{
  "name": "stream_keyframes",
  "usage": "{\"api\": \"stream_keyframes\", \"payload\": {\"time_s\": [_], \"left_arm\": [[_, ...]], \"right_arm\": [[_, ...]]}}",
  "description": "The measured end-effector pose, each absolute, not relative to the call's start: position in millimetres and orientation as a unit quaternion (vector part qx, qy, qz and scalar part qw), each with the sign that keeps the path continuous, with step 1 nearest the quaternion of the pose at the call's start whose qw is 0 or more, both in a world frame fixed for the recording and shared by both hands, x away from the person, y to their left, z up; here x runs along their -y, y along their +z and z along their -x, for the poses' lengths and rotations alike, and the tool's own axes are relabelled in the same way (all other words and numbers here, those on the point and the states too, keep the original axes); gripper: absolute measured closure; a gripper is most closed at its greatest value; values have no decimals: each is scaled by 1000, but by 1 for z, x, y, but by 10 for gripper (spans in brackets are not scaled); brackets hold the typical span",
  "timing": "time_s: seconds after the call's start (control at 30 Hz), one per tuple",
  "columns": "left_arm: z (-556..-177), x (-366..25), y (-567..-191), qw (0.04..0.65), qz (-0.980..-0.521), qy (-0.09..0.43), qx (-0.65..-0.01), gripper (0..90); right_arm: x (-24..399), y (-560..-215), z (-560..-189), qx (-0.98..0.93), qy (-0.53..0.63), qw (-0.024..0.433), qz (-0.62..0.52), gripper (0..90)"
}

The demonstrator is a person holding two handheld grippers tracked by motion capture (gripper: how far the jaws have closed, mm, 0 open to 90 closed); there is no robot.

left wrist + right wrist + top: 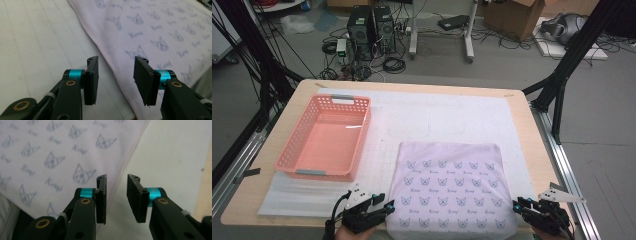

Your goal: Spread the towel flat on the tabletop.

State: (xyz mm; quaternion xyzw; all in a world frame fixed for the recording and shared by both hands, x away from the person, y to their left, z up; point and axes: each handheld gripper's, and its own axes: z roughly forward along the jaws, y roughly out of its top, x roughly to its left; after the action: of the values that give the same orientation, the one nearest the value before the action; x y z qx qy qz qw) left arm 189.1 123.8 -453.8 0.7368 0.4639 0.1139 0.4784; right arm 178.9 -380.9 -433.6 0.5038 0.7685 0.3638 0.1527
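A folded pale cloth [452, 185] printed with small cat faces lies flat on the white mat, near the table's front edge. My left gripper [384, 201] sits at the cloth's near left corner with its jaws open. In the left gripper view the cloth's hemmed edge [105, 52] runs below the gap of that gripper [116, 62], and nothing is held. My right gripper [518, 204] is at the near right corner, also open. In the right gripper view the cloth's edge [130, 150] passes under the gap of the right gripper [116, 178], and the pads do not press on it.
An empty pink plastic basket [364, 127] stands on the left half of the table. The white foam mat [452, 115] covers most of the wooden tabletop [524, 135]. Beyond the table are computer towers, cables and a cardboard box on the floor.
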Motion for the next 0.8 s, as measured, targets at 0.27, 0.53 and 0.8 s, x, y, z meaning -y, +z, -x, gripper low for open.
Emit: {"api": "stream_keyframes", "payload": {"time_s": [0.27, 0.53, 0.8], "left_arm": [[-239, -125, -454, 499, -725, 100, -464, 497], [-251, -122, -452, 503, -718, 99, -471, 482], [-279, -108, -444, 484, -729, 102, -473, 454]], "right_arm": [[369, -440, -208, -762, 375, 178, -496, 692], [371, -440, -207, -786, 338, 166, -490, 884], [384, -437, -201, -778, 356, 172, -489, 615]]}}
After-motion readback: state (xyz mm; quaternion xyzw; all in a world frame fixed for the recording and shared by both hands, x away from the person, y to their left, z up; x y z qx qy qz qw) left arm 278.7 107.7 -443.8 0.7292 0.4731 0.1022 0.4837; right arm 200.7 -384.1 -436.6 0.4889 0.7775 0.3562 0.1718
